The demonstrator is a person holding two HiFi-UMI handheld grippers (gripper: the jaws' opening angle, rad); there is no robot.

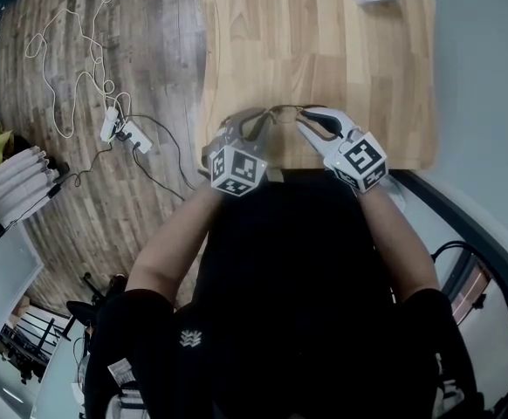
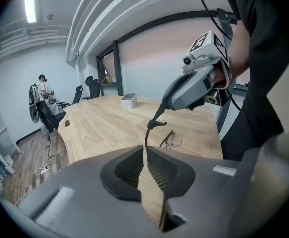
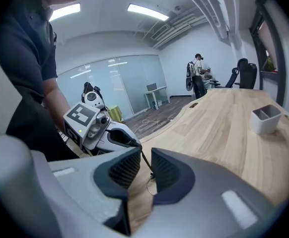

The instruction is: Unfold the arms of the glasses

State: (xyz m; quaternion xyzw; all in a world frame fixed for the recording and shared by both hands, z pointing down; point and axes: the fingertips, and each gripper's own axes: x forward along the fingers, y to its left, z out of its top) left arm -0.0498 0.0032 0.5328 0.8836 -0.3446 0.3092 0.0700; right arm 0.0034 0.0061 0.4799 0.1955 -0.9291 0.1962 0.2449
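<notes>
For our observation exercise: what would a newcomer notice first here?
The left gripper and right gripper meet on thin-framed glasses at the near edge of the wooden table. In the left gripper view, a dark arm of the glasses stands pinched between nearly closed jaws.

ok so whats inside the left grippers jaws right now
A thin dark glasses arm, pinched at the jaw tips of the left gripper; its far end reaches the right gripper. Where it ends behind the pads is covered. Table shows through the gap.

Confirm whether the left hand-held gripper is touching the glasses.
Touching. The left gripper view shows the left hand-held gripper with its jaws closed on a thin arm of the glasses.
</notes>
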